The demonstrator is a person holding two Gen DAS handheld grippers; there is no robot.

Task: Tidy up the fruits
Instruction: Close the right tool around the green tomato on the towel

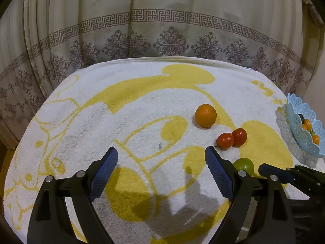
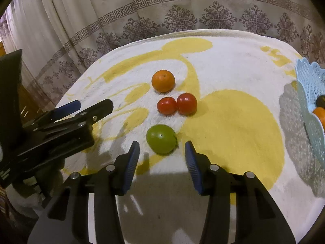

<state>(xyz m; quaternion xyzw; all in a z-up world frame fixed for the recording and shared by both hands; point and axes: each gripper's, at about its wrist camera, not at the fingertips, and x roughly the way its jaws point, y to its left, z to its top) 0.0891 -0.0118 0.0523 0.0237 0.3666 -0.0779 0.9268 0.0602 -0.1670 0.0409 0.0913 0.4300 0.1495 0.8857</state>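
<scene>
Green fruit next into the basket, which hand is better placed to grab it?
Right. The right gripper points at the green fruit, jaws open just short of it. The left gripper faces bare towel beside it.

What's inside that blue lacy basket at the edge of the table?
The blue basket holds several small orange fruits, something dark and a bit of green. Its raised wall hides the rest, so a full count is impossible.

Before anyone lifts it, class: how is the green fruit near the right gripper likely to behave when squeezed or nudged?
The green fruit looks round and lies loose on the towel, so a nudge would probably roll it. Its glossy skin suggests it could slip between the pads. It seems firm, but likely bruises if squeezed hard.
</scene>
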